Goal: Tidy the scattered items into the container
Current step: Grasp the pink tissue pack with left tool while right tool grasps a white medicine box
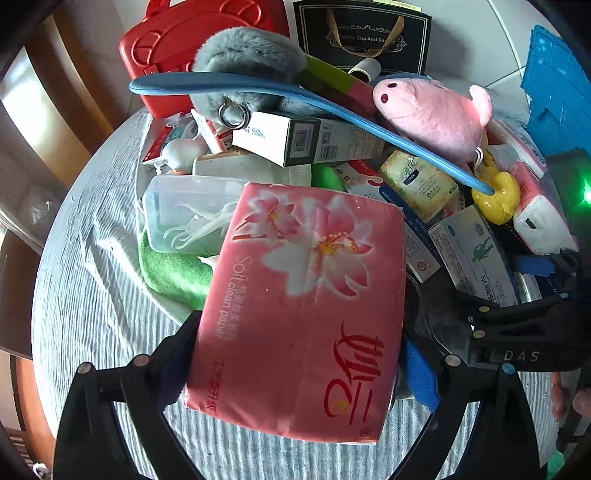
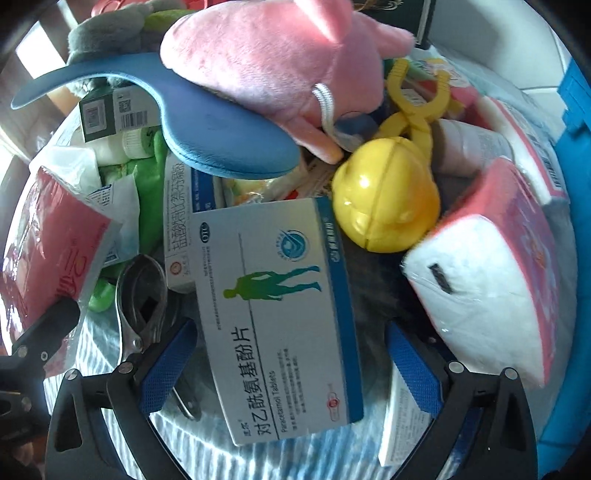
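The left gripper [image 1: 301,332] is pointing steeply down with its fingers spread wide, and a pink tissue pack [image 1: 303,314] is lying between them at the 6 o'clock edge of the heap; the wrapper is not looking squeezed, and the blue face of the right-hand pad is showing beside it. The pack is leaning on a clear plastic box [image 1: 184,210] and a green cloth [image 1: 173,269] at its 10 o'clock. The right gripper [image 2: 290,328] is also hanging spread, its blue pads standing clear on both sides of a white medicine box [image 2: 280,314] that is lying tilted on the near side of the heap. A yellow plastic clip [image 2: 384,195] is sitting just at the box's 1 o'clock, a second tissue pack [image 2: 491,280] is resting at its 3 o'clock, and a metal tool [image 2: 140,295] is lying at its 9 o'clock. A pink plush toy [image 1: 432,114] is topping the heap at 1 o'clock, with a blue curved strip [image 1: 258,88] running under it and a grey fluffy piece [image 1: 251,55] sitting at 12 o'clock. A red case [image 1: 166,48] and a black gift bag [image 1: 362,33] are standing behind the heap. A blue crate [image 1: 554,85] is showing at the 2 o'clock edge. A striped cloth [image 1: 92,295] is covering the bench, and I cannot tell what is holding the heap.
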